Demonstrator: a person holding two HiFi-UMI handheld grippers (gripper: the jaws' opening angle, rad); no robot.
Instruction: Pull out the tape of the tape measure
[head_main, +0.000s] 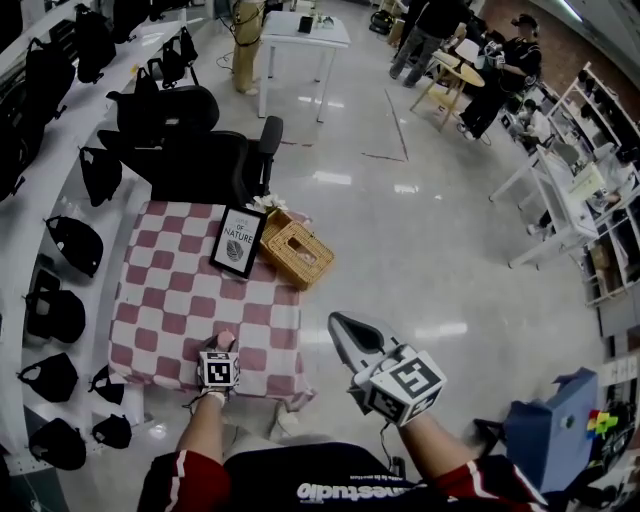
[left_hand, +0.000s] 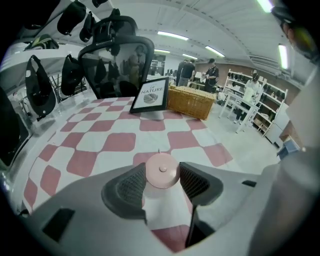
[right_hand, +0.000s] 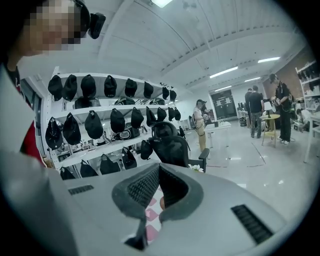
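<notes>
left gripper (left_hand: 163, 178) | jaws clamp pink tape measure (left_hand: 162, 169) | right gripper (right_hand: 159, 172) jaws together

Bright, even light from ceiling strip lights (left_hand: 172, 35); glare patches on glossy floor (head_main: 330, 178); strong fisheye bending, dark vignette at edges; left gripper (left_hand: 162, 181) soft near lens.

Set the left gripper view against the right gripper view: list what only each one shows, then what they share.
Only the left gripper view: the left gripper shut on the pink tape measure, the framed picture and the wicker basket. Only the right gripper view: the right gripper, jaws together and empty, and shelves of black caps. Both: the black office chair and the checkered cloth.
</notes>
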